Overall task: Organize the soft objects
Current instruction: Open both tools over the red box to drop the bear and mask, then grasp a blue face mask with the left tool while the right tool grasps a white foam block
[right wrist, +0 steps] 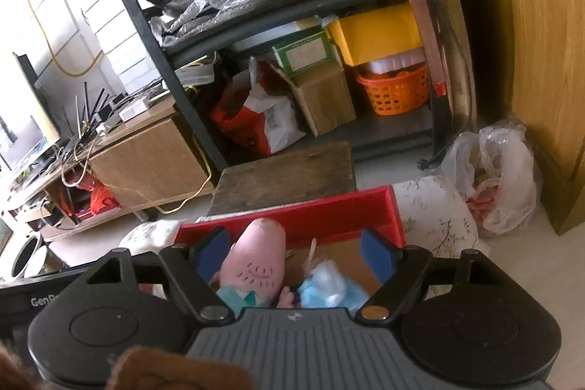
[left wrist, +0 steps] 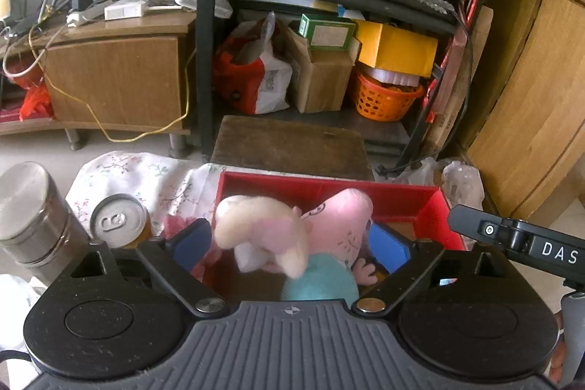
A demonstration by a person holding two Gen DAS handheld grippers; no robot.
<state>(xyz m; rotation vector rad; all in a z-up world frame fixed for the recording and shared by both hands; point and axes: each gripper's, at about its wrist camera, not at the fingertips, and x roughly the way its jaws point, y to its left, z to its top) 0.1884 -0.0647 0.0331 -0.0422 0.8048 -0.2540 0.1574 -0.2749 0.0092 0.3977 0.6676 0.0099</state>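
Cream plush toy [left wrist: 256, 236] motion-blurred, its form unreadable. Pink pig plush [right wrist: 256, 265]: lower body hidden behind the gripper housing. Brown furry object [right wrist: 175, 371] at near edge, cut off and unidentifiable. Blue-white soft item [right wrist: 329, 284] indistinct.

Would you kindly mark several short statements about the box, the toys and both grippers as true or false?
1. The pink pig plush lies in the red box. True.
2. The left gripper is clamped shut on the pig. False: its jaws stand open, pads apart.
3. A drinks can stands left of the box. True.
4. The right gripper is shut. False: it is open.
5. The box is blue. False: red.
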